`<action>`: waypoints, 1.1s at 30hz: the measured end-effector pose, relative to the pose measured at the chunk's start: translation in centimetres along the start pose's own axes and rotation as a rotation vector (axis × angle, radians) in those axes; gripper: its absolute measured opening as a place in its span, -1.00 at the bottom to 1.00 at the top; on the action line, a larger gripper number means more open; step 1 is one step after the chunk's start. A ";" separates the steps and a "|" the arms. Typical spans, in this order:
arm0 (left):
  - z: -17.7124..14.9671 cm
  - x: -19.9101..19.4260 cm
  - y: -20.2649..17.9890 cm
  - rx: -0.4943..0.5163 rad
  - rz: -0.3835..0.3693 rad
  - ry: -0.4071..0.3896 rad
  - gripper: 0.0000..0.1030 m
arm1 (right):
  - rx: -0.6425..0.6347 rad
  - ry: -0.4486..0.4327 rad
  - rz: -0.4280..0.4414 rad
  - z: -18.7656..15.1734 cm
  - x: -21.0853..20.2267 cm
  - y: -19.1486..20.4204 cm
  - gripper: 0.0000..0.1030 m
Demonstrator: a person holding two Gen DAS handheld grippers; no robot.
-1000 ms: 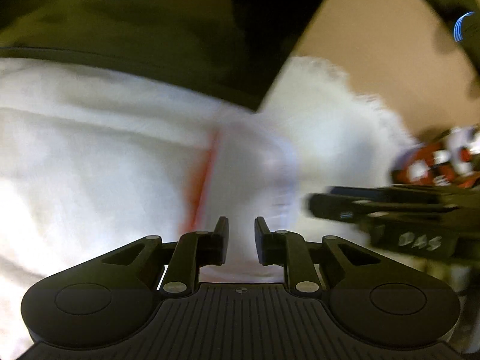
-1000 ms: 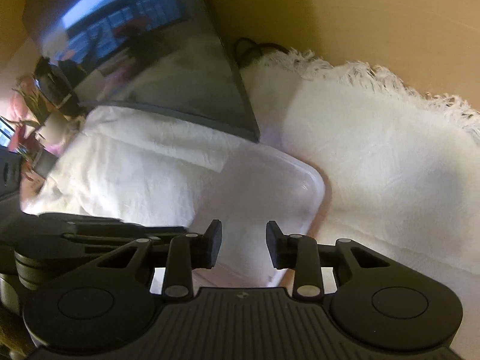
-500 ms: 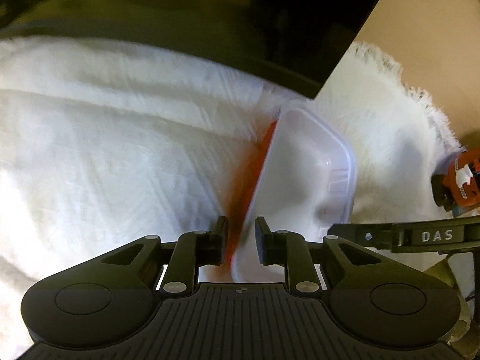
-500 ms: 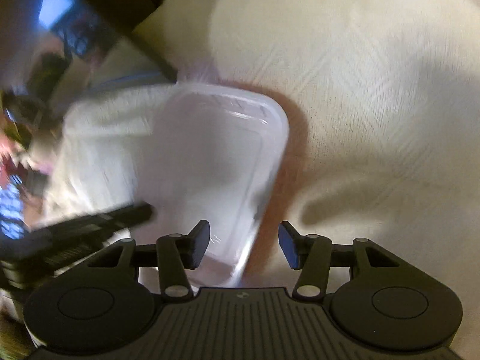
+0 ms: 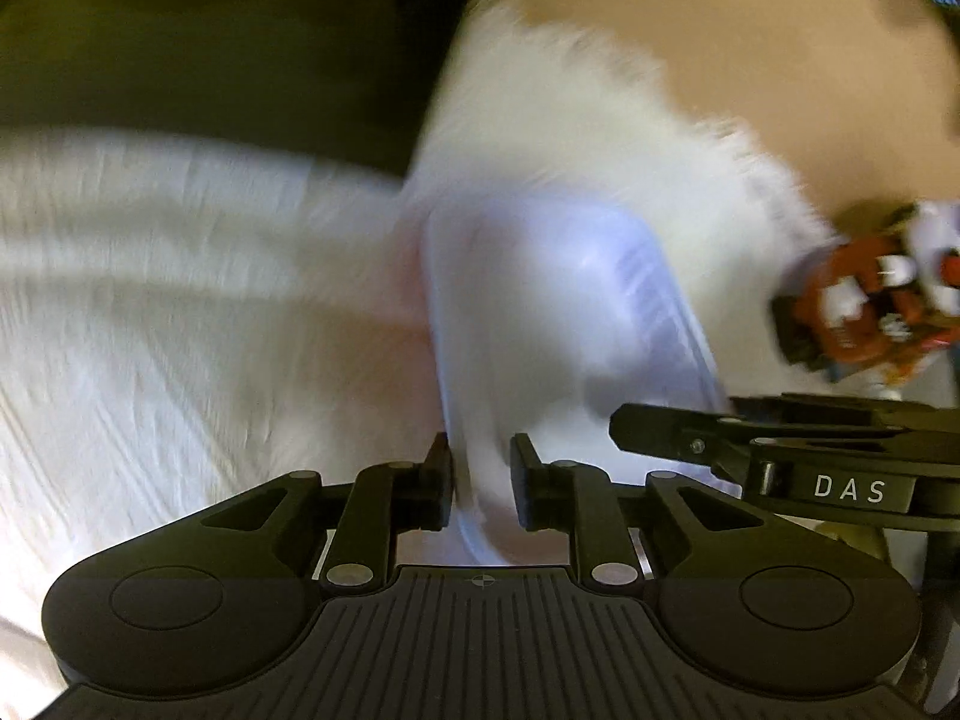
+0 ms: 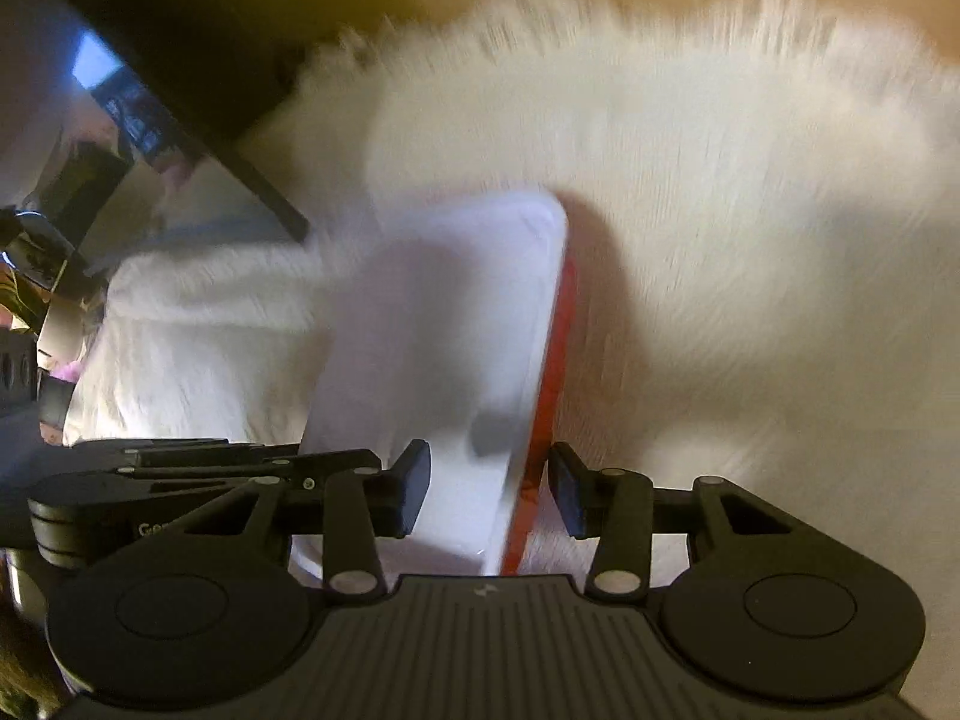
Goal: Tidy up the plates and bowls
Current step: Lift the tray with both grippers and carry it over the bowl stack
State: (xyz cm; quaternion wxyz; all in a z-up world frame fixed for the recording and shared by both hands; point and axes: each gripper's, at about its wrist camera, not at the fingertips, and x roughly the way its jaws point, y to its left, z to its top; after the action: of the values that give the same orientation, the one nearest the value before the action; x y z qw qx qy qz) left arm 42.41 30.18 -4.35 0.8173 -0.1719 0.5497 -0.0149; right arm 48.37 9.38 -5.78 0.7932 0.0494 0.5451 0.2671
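Note:
A rectangular plate, white inside and red-orange underneath, is held tilted above a white cloth. My left gripper is shut on its near rim. In the right wrist view the plate stands nearly on edge with its red underside to the right. My right gripper is open, its jaws on either side of the plate's edge without touching it. The right gripper also shows at the right of the left wrist view. Both views are blurred by motion.
The white cloth has a fringed edge and lies on a tan table. A dark glossy screen stands at the back left. A red and white packet lies at the right.
The plate has swung from flat to nearly on edge in the right wrist view. The right gripper's jaws have opened wider. Both cameras are moving fast.

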 end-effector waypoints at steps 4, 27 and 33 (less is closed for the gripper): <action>-0.4 -4.7 -1.9 0.061 -0.037 -0.075 -0.57 | -0.031 -0.113 -0.018 0.3 -5.3 2.2 -0.13; -14.4 -12.6 -0.3 0.064 -0.163 -0.077 -0.56 | 0.003 -0.205 0.022 -16.7 -14.6 7.7 -0.12; -15.1 -13.0 0.1 0.061 -0.175 -0.066 -0.56 | 0.032 -0.181 0.025 -18.2 -13.9 7.6 -0.12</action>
State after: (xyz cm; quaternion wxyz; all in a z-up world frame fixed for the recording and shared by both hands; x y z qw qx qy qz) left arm 23.61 29.06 2.19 0.8354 -0.1946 0.5047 -0.0973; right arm 25.71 5.29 1.41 0.8350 0.0927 0.4747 0.2625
